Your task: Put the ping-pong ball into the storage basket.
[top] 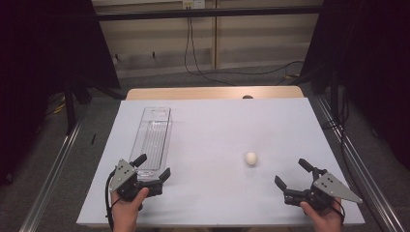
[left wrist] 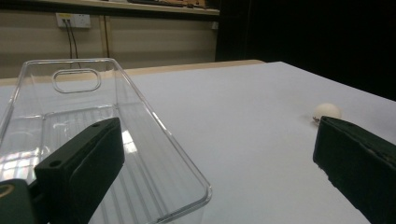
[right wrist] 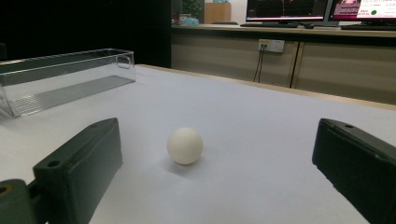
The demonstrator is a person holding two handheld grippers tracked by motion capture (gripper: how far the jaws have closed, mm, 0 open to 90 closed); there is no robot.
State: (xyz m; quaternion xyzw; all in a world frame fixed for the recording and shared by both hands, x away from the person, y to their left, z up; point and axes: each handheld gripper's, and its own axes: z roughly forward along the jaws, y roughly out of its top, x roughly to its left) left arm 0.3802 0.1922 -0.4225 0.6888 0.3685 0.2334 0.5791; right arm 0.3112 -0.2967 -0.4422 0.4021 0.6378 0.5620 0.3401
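Note:
A small white ball (top: 251,158) lies on the white table (top: 212,125), right of centre. A long clear plastic bin (top: 153,137) stands empty on the left half, its length running away from me. My left gripper (top: 153,166) is open at the bin's near end, one jaw over the bin's corner. My right gripper (top: 291,173) is open near the front right edge, a short way from the ball. In the right gripper view the ball (right wrist: 185,145) sits ahead between the jaws, with the bin (right wrist: 65,79) farther left. The left gripper view has the bin (left wrist: 107,135) close up and the ball (left wrist: 327,112) at the right.
A strip of wooden tabletop (top: 215,92) runs along the far edge. Metal rails (top: 48,179) flank both sides of the table. Cables (top: 203,67) hang against the far wall. Monitors (right wrist: 322,9) stand on a bench behind in the right gripper view.

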